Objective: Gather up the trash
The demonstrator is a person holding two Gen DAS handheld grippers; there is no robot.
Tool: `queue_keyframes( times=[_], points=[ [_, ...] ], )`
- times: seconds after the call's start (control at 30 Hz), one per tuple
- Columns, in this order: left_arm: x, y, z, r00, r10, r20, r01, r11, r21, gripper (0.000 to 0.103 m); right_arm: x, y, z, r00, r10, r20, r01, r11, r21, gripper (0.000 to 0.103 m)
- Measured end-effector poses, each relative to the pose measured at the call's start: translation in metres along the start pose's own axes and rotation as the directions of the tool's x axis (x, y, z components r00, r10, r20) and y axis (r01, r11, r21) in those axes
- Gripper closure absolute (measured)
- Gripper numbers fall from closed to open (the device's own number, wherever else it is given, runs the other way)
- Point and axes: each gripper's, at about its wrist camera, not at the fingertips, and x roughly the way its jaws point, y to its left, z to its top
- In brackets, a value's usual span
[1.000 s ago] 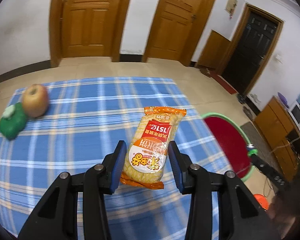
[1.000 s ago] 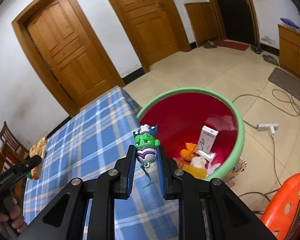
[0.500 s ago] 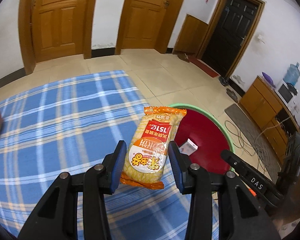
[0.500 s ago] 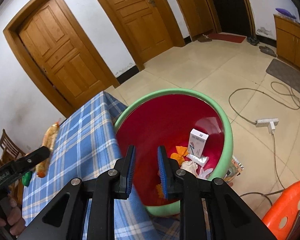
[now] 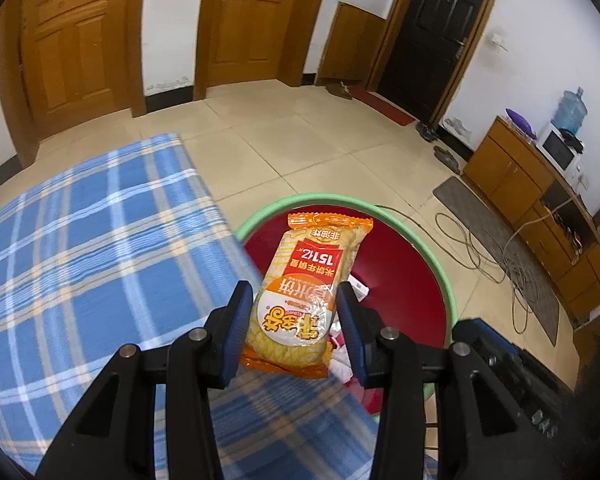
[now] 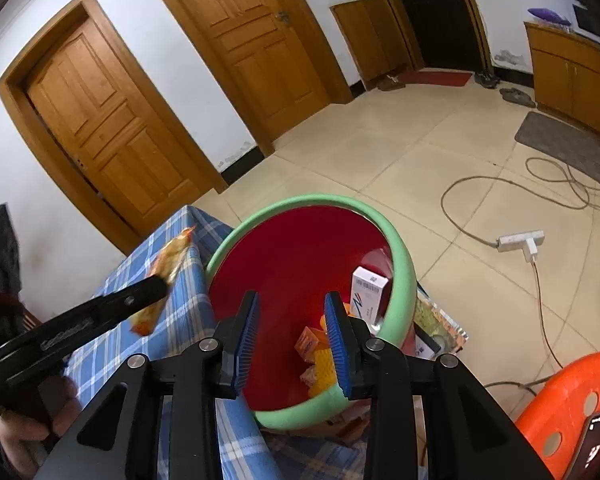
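My left gripper (image 5: 294,322) is shut on an orange and yellow snack packet (image 5: 306,292) and holds it in the air at the table's right edge, over the near rim of the bin (image 5: 446,292). The bin is red inside with a green rim. In the right wrist view the same packet (image 6: 168,264) shows at the left in the other gripper. My right gripper (image 6: 292,340) is open and empty above the bin (image 6: 406,276). A white box (image 6: 368,290) and orange wrappers (image 6: 312,344) lie inside the bin.
The table has a blue plaid cloth (image 5: 92,264), its right edge against the bin. Cables (image 6: 556,184) and a power strip (image 6: 520,242) lie on the tiled floor. An orange plastic stool (image 6: 572,404) stands at the lower right. Wooden doors line the far wall.
My right gripper opened and the green toy it held is gone from it. My left gripper carried the packet rightward from over the table to over the bin's edge.
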Motion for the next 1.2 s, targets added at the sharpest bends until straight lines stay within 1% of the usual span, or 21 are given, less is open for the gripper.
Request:
queue_keyframes(
  times=[0.1,0.13,0.17,0.23,0.33,0.4,0.47,0.57,0.63,0.77,0.83,0.9,0.97,1.2],
  points=[
    [0.008,-0.006,0.002,1.0,-0.009,-0.01,0.009,1.0,0.012,0.06,-0.002,-0.004,-0.003,1.0,-0.007,-0.004,0.007,1.0,0.005,0.064],
    [0.009,-0.007,0.003,1.0,-0.013,-0.009,0.013,1.0,0.013,0.057,-0.003,-0.005,-0.004,1.0,-0.006,-0.004,0.006,1.0,0.008,0.063],
    [0.009,-0.008,0.003,1.0,-0.014,-0.008,0.014,1.0,0.011,0.051,-0.004,-0.006,-0.005,1.0,-0.005,-0.005,0.005,1.0,0.014,0.061],
    [0.008,-0.006,0.004,1.0,-0.016,0.0,0.016,1.0,0.005,0.045,-0.006,-0.009,-0.006,1.0,-0.001,-0.009,0.001,1.0,0.021,0.061],
    [0.002,-0.005,0.003,1.0,-0.013,0.008,0.013,1.0,0.001,0.045,-0.01,-0.009,-0.006,1.0,-0.007,-0.002,0.007,1.0,0.012,0.06],
    [-0.004,-0.003,0.002,1.0,0.0,0.014,0.0,1.0,-0.005,0.045,-0.014,-0.007,-0.007,1.0,-0.005,0.004,0.005,1.0,0.006,0.053],
    [-0.012,0.0,0.0,1.0,0.013,0.023,-0.013,1.0,-0.015,0.044,-0.017,-0.004,-0.008,1.0,0.0,0.008,0.0,1.0,-0.002,0.052],
    [-0.029,0.007,-0.007,0.999,0.039,0.035,-0.038,0.999,-0.035,0.04,-0.021,0.006,-0.01,1.0,0.01,0.011,-0.009,1.0,-0.026,0.05],
    [-0.037,0.012,-0.011,0.998,0.053,0.042,-0.051,0.998,-0.039,0.04,-0.026,0.015,-0.012,1.0,0.02,0.015,-0.019,0.999,-0.045,0.047],
    [-0.062,0.024,-0.027,0.993,0.104,0.051,-0.102,0.994,-0.04,0.04,-0.037,0.035,-0.017,0.999,0.031,0.028,-0.029,0.996,-0.089,0.046],
    [-0.075,0.031,-0.032,0.992,0.114,0.058,-0.111,0.992,-0.056,0.039,-0.043,0.046,-0.022,0.999,0.04,0.031,-0.037,0.993,-0.112,0.045],
    [-0.088,0.036,-0.039,0.99,0.126,0.068,-0.122,0.99,-0.069,0.037,-0.05,0.056,-0.027,0.998,0.048,0.035,-0.043,0.99,-0.133,0.036],
    [-0.106,0.04,-0.048,0.985,0.15,0.086,-0.144,0.987,-0.068,0.029,-0.055,0.064,-0.031,0.998,0.058,0.039,-0.052,0.987,-0.15,0.036],
    [-0.158,0.052,-0.073,0.973,0.184,0.141,-0.171,0.98,-0.102,0.024,-0.085,0.104,-0.051,0.994,0.083,0.065,-0.065,0.968,-0.244,0.035]
  ],
)
